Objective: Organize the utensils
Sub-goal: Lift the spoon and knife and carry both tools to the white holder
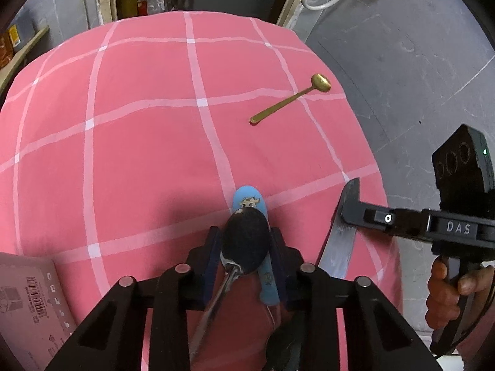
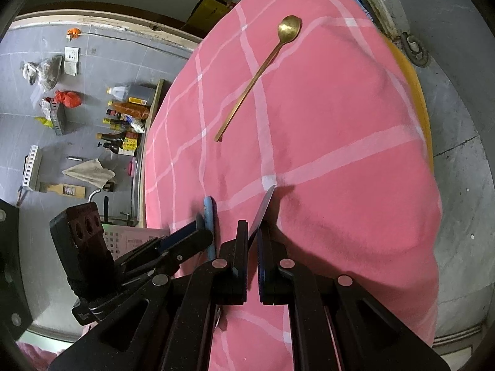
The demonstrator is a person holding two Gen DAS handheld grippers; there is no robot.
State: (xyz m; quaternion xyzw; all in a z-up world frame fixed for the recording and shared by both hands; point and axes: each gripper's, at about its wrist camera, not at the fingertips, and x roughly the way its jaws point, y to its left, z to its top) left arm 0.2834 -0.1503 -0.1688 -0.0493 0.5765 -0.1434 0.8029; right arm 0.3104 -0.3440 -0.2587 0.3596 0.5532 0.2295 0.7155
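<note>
A round table with a pink cloth (image 1: 139,142) fills most of the view. The cloth has white lines that make big squares. The left gripper (image 1: 246,247) points down at the near side of the cloth. Its jaws are close together, with a dark spoon (image 1: 246,242) and a blue spoon (image 1: 250,202) between them. The blue one has a little cow picture and lies under the dark one, touching the cloth. Just to the right of the left gripper, the right gripper (image 1: 351,204) is closed on a knife blade (image 1: 338,250). A hand (image 1: 448,287) holds its handle. A gold spoon (image 1: 290,99) lies alone, farther back on the cloth, well apart from the left gripper.
</note>
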